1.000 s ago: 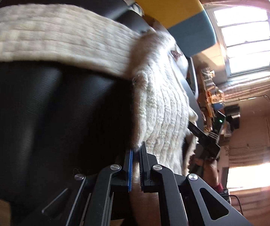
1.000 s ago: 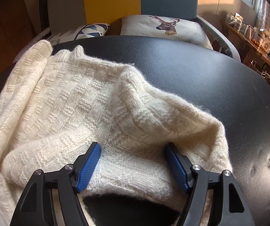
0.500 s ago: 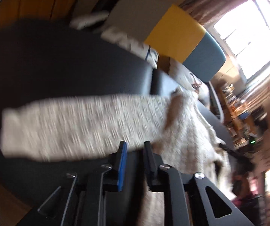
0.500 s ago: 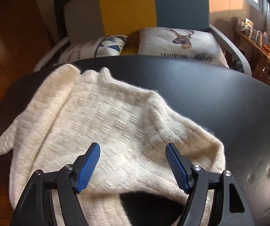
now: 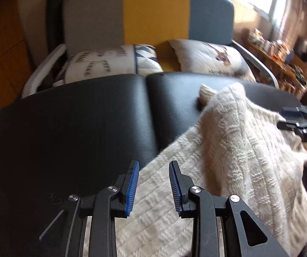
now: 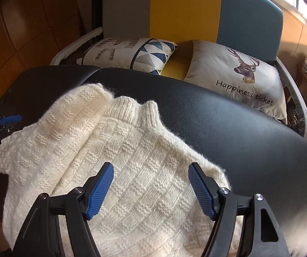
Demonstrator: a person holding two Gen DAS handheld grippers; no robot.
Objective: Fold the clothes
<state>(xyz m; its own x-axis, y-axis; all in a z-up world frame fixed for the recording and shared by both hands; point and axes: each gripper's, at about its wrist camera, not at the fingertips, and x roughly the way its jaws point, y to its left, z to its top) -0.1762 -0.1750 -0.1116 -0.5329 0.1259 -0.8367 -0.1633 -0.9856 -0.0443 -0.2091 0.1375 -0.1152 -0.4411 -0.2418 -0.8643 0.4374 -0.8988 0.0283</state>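
The sweater [image 6: 119,160] lies spread on the padded table [image 6: 228,124], toward its near side. Right gripper [image 6: 151,189] hangs above the sweater's near part, fingers wide apart; left gripper [image 5: 153,184] sits over the sweater's left edge, fingers parted, seemingly with nothing between them. Behind the table stands a sofa [image 6: 185,10], two cushions side by side on it: patterned cushion [image 6: 129,53] left, deer cushion [image 6: 239,75] right.
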